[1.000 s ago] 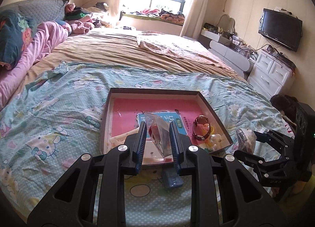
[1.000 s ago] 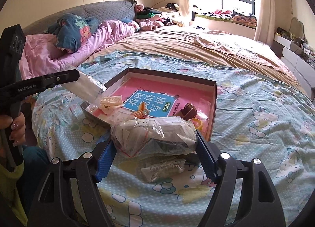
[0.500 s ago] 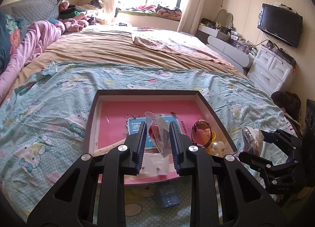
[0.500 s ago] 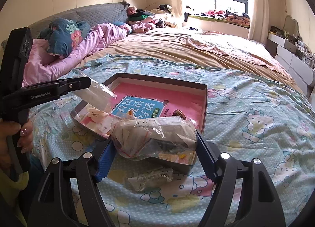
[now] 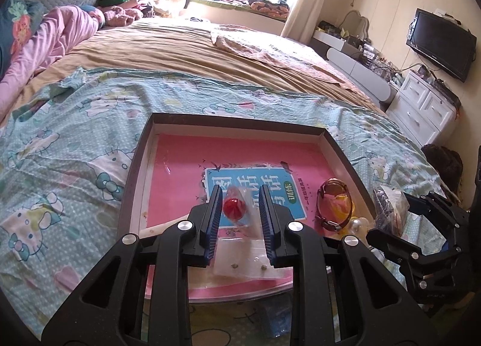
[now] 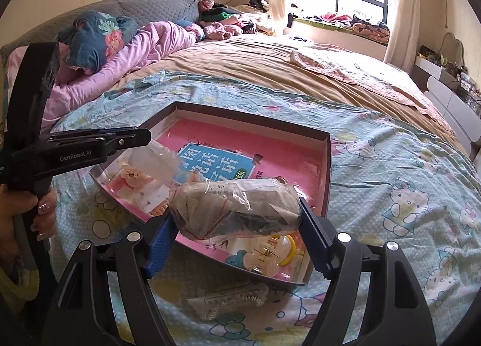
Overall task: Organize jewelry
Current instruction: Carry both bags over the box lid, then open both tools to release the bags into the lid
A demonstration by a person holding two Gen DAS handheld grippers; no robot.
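The left gripper [image 5: 239, 210] pinches a small clear bag [image 5: 240, 210] (a red bead inside) above the box [image 5: 240, 123], probably so it drops inside. The right gripper [image 6: 237, 226] clamps a crumpled bag [image 6: 237, 204] over the box's near corner, apparently for the same reason.

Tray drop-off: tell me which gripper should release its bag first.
Probably left. The left gripper holds its small bag with a red bead over the tray floor; the right gripper's bulkier bag hangs over the tray's near edge.
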